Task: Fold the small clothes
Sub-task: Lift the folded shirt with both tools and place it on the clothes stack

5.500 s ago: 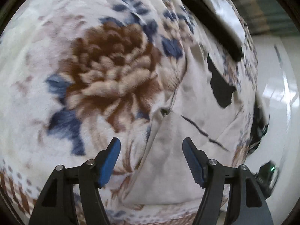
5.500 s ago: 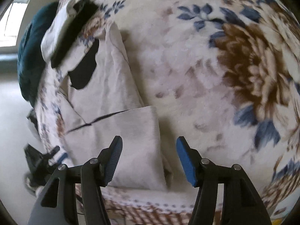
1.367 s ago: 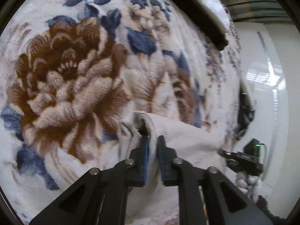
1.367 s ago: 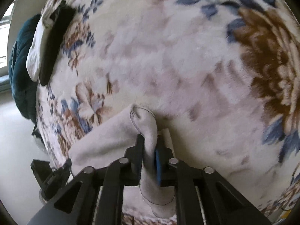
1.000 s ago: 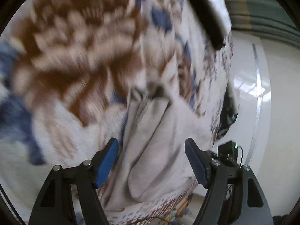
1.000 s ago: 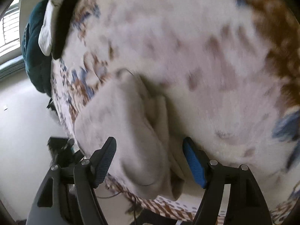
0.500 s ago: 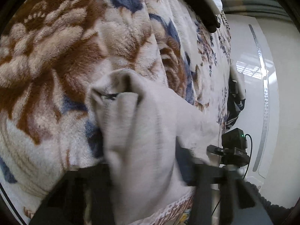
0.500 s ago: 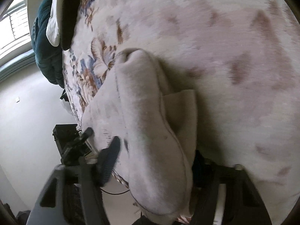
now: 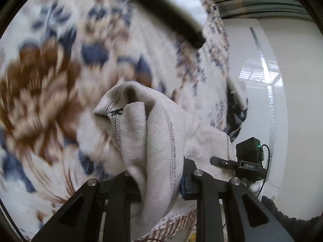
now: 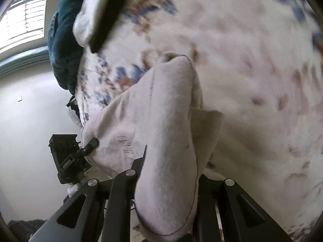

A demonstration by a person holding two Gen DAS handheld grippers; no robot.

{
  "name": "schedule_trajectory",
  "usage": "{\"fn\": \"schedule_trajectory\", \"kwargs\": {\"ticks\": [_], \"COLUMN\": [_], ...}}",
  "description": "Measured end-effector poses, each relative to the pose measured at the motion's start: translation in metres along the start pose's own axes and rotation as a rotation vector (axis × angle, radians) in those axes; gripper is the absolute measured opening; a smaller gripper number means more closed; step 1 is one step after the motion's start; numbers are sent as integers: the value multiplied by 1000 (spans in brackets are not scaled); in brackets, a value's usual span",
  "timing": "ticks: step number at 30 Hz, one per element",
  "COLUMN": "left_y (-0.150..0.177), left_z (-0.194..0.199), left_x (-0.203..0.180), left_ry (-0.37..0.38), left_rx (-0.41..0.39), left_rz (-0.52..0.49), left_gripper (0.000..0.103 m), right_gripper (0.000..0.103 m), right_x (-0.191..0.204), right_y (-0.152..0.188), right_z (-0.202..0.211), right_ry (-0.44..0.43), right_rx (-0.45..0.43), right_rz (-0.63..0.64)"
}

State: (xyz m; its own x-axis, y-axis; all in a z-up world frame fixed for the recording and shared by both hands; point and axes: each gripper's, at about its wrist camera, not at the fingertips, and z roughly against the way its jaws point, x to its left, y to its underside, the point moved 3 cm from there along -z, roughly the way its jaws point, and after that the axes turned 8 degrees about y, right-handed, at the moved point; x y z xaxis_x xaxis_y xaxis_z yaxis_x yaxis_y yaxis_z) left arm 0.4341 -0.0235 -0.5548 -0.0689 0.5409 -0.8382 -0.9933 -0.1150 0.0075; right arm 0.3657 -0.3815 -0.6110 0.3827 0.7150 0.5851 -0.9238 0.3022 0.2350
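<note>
A small beige fleece garment (image 9: pixel 153 121) with dark stitching lies bunched on a floral blanket (image 9: pixel 50 80). In the left wrist view its folded end rises between the fingers of my left gripper (image 9: pixel 159 183), whose jaws are closing on the cloth. In the right wrist view the same garment (image 10: pixel 165 111) drapes over and between the fingers of my right gripper (image 10: pixel 171 173), also closing on it. Both sets of fingertips are mostly hidden by fabric. The cloth is lifted a little off the blanket (image 10: pixel 252 60).
A folded black-and-white item (image 9: pixel 165 14) lies at the far side of the blanket, also visible as the black-and-white item (image 10: pixel 105 14). A teal garment (image 10: pixel 62 40) hangs past the bed edge. A black device (image 9: pixel 250 157) sits by the garment's other end. A glossy white floor (image 9: pixel 282 100) lies beyond.
A second ago both grippers stood open over the folded garment. They have since closed on its near part and risen, pulling the cloth up off the blanket.
</note>
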Motion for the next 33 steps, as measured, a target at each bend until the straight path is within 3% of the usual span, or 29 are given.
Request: {"fn": "schedule_trajectory", "kwargs": {"ticks": [3,8,14,18,23,26,29,31,33], "left_y": [-37,-123,-262,-339,-406,-416,-415,-411,-406], "left_z": [18,40,42,30,-20,-40,-40,-30,-22], "left_x": [-22,-65,-90,-81,-45,-25,-25,-33,-42], "left_ry": [8,21,-13,-41,-199,-297,-327,-386,-462], "left_rx": [-24,-74,-159,-195,-159,-120,-129,-168,-221], "left_rz": [-29,-101,-167,-166,-192,-171,-171,-199,-239], "left_gripper": [19,19,20,20,22,25,31,48,68], "right_gripper": [18,18,18,18,18,18,28,58,81], "right_x": [33,106,194,232,246,245,245,249,256], "right_y": [-19,-83,-206,-298,-390,-415,-426,-423,-415], "right_z": [23,54,75,65,28,11,2,2,5], "right_ry": [-4,-9,-32,-22,107,200,315,415,569], "right_rx": [-41,-117,-214,-236,-220,-222,-236,-269,-331], "right_rz": [15,78,156,187,201,199,196,219,266]}}
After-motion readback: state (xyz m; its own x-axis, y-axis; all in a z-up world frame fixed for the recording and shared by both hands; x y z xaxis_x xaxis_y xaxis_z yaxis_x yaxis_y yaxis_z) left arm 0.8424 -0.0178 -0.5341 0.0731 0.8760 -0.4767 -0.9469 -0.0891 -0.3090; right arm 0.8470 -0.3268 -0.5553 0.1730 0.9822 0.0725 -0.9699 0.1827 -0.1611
